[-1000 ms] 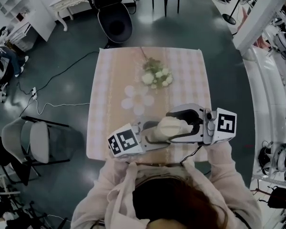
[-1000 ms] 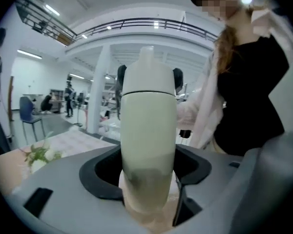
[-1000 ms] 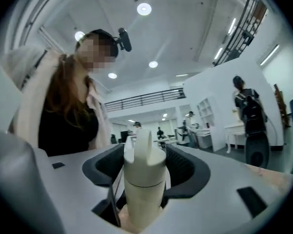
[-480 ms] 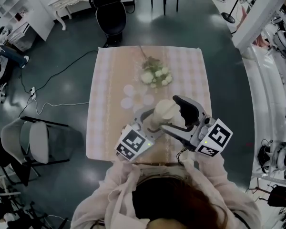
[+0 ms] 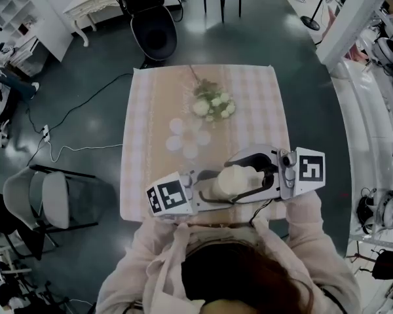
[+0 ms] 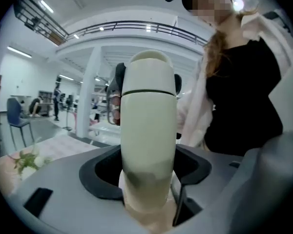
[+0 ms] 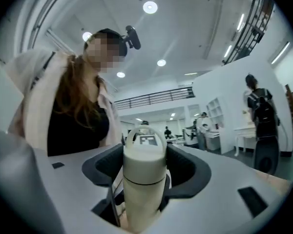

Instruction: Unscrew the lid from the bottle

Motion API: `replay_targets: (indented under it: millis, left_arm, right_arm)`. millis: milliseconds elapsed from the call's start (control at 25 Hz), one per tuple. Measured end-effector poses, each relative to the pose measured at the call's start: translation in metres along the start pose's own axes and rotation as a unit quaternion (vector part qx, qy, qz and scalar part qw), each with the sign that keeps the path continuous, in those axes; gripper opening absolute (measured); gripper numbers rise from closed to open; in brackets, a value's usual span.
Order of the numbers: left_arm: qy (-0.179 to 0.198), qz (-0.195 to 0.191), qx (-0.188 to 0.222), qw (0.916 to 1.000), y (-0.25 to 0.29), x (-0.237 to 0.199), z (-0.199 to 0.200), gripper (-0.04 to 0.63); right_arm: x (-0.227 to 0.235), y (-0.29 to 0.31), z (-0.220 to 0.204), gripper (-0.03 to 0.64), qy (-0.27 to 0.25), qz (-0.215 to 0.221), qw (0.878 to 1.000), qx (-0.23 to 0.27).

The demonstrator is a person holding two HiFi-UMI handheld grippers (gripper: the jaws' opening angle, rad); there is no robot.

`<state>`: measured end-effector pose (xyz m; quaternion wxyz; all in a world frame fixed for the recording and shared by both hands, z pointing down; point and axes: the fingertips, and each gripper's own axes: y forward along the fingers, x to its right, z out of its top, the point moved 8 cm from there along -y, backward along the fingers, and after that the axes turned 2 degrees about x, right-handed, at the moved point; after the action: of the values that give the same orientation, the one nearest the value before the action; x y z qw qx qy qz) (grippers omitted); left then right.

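**Both ends clamped, lid twist pending**

The bottle (image 6: 149, 145) is hanging in the air over the near edge of the table (image 5: 150, 142), close in front of the person, with one tool on each end. The left gripper (image 5: 216, 190) is clamping the body end, pads pressing on it. The right gripper (image 5: 239, 177) has just been closing its jaws. The lid (image 6: 148, 72) is sitting between them and they are looking pressed onto it, so it is gripping the lid.

The bottle is lying roughly level. Its long axis is running side to side across the person. The lid end is pointing to the person's right and a little away, and the base end is pointing toward the left gripper. The dark seam under the lid is showing no gap, so the lid is looking still on.

Step, as I'm judging it: mid-unscrew, hold on the lid taken, twist not yet made. The next move is calling for the left gripper holding the body dead still while the right gripper is rolling about the bottle's axis in the loosening direction. Both need keeping in line so the threads aren't binding. Once the lid is free, it pulls off along the axis.
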<state>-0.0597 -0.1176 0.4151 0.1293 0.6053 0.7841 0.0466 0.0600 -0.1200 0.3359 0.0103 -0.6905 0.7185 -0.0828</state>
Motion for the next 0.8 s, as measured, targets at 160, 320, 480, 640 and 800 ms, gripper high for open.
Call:
replay_targets:
  millis: [160, 320, 480, 640, 800]
  left_arm:
    - [0.001, -0.013, 0.007, 0.9999, 0.002, 0.004, -0.001, 0.313]
    - [-0.021, 0.119, 0.023, 0.9924, -0.006, -0.01, -0.004, 0.313]
    - [-0.024, 0.239, 0.008, 0.9707, -0.009, -0.024, -0.007, 0.313]
    - [-0.012, 0.235, -0.007, 0.9718, -0.006, -0.025, -0.006, 0.313]
    - [-0.008, 0.119, -0.009, 0.9928, -0.006, -0.017, -0.005, 0.313]
  right_arm:
    - [-0.001, 0.0, 0.0, 0.296, -0.001, 0.027, 0.999, 0.025]
    - [0.005, -0.011, -0.004, 0.393, 0.027, -0.124, 0.99, 0.067]
    - [0.006, 0.0, -0.009, 0.367, 0.048, -0.256, 0.963, 0.07]
    - [0.007, 0.005, -0.01, 0.291, 0.018, -0.31, 0.95, 0.033]
    - [0.004, -0.003, -0.01, 0.289, 0.013, -0.178, 0.983, 0.036]
